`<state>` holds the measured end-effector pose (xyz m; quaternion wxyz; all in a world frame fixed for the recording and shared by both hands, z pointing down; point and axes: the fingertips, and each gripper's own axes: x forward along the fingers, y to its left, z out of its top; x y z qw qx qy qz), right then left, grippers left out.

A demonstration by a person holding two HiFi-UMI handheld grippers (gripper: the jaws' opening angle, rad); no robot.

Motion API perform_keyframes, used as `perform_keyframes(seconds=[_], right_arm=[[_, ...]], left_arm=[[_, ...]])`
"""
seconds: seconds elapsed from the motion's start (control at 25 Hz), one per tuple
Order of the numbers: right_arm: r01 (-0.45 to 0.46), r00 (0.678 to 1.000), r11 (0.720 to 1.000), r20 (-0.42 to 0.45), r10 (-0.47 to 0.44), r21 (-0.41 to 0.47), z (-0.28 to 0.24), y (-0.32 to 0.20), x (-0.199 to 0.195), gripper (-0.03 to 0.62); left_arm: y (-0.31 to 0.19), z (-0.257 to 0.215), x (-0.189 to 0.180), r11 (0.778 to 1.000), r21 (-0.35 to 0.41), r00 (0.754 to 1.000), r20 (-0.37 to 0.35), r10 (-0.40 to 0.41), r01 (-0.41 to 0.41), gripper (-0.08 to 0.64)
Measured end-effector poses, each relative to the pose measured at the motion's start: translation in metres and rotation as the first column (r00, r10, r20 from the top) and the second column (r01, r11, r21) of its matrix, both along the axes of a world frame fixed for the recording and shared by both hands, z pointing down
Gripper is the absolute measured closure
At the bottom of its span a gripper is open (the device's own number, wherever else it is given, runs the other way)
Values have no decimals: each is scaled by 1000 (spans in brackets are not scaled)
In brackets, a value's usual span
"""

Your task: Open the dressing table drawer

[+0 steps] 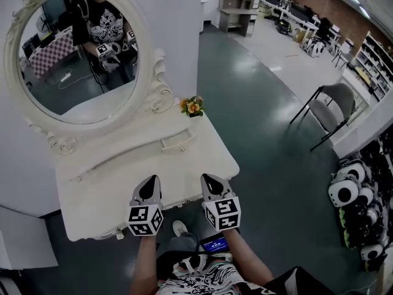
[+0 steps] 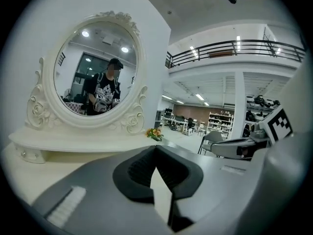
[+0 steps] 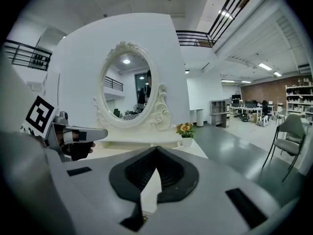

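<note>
l gripper (image 1: 151, 181) & r gripper (image 1: 209, 179) both shut, empty, over near edge of dressing table (image 1: 209, 161); pre-grasp step, next: open jaws, reach far to small drawer (image 1: 175, 141)

We find the dressing table (image 1: 98, 195) in the left half of the head view. The mirror (image 1: 80, 54) stands on its far side, at the upper left of the frame. A flower pot (image 1: 192, 107) sits on the table's far right corner, just right of the mirror's base, with a small drawer (image 1: 177, 142) below it in the frame. The left gripper (image 1: 150, 180) and right gripper (image 1: 210, 178) are side by side at lower centre, over the table's near edge. A chair (image 1: 331, 106) stands well apart at the right.
</note>
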<state>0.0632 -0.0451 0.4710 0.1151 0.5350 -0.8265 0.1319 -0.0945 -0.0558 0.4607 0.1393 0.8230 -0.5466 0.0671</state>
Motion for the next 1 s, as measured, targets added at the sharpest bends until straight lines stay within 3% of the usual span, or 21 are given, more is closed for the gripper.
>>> perform_keyframes(seconds=[0.28, 1.0], right_arm=[[19, 1000, 1000, -21, -19, 2, -3, 25, 7, 591], [44, 999, 999, -25, -45, -23, 7, 27, 4, 591]], left_arm=[[21, -8, 7, 1000, 19, 1000, -6, -10, 10, 558], [29, -3, 9, 1000, 8, 1000, -11, -2, 2, 558]])
